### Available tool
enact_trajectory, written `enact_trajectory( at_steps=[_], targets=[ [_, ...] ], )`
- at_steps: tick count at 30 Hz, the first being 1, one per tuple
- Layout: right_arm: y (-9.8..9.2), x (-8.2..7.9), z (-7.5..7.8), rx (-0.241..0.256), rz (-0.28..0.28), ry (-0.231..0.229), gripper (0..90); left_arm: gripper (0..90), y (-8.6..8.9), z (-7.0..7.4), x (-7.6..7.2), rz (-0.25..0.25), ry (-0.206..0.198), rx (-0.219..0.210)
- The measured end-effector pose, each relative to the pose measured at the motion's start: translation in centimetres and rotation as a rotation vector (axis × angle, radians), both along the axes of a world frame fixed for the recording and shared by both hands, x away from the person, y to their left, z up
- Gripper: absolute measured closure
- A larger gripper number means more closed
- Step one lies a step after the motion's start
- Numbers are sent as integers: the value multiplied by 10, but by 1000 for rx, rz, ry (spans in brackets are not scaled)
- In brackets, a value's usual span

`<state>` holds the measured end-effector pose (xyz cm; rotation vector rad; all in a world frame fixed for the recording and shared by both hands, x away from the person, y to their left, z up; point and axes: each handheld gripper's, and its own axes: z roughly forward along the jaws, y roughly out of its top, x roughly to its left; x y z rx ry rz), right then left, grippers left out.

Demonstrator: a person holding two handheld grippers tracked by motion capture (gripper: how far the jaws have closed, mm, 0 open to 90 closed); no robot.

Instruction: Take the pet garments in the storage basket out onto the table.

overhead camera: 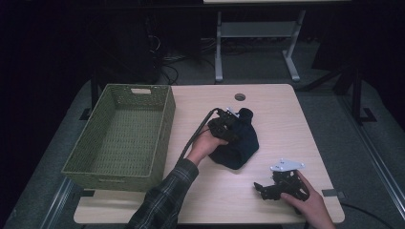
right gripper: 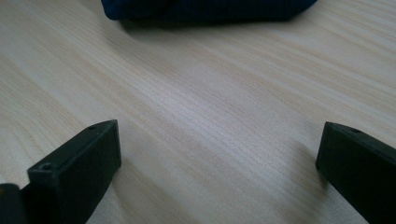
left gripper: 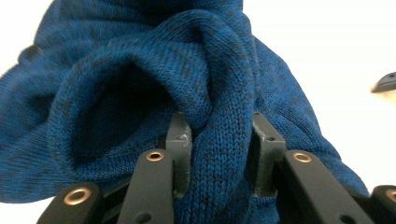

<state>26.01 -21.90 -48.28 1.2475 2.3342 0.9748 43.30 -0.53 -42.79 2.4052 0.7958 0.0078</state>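
Observation:
A dark blue knitted garment (overhead camera: 239,143) lies bunched in the middle of the wooden table (overhead camera: 277,102). My left gripper (overhead camera: 228,125) is at its near left side, jaws shut on a thick fold of the knit (left gripper: 224,140), which bulges up between the grey pads (left gripper: 180,140). My right gripper (overhead camera: 267,190) rests low over the table near the front right, held by a hand. Its jaws stand wide open with bare wood between them (right gripper: 219,144). The edge of the blue garment (right gripper: 205,9) lies farther ahead of it.
A green woven basket (overhead camera: 165,129) stands on the table's left side, nothing in it. A round cable hole (overhead camera: 239,97) sits near the far edge. Beyond the table are a white desk frame (overhead camera: 258,33) and cables on the floor.

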Motion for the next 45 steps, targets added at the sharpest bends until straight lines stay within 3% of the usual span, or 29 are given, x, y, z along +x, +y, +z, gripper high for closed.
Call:
enact_trajectory(
  at_steps=[4, 9, 14, 26, 32, 45],
  targets=[
    [0, 0, 0, 0, 0, 0, 0, 501, 1, -1, 0, 7, -16, -20],
    [0, 0, 0, -1, 1, -2, 0, 287, 10, 13, -3, 11, -57, -56],
    [0, 0, 0, -1, 1, -2, 0, 176, 21, 27, -8, 20, -91, -82],
    [0, 0, 0, 3, -1, 2, 0, 134, 42, 42, -20, 37, -132, -112],
    [0, 0, 0, 2, -1, 1, 0, 134, 53, 43, -25, 62, -144, -132],
    [0, 0, 0, 0, 0, 2, 0, 134, 78, 41, -42, 87, -169, -125]
  ],
)
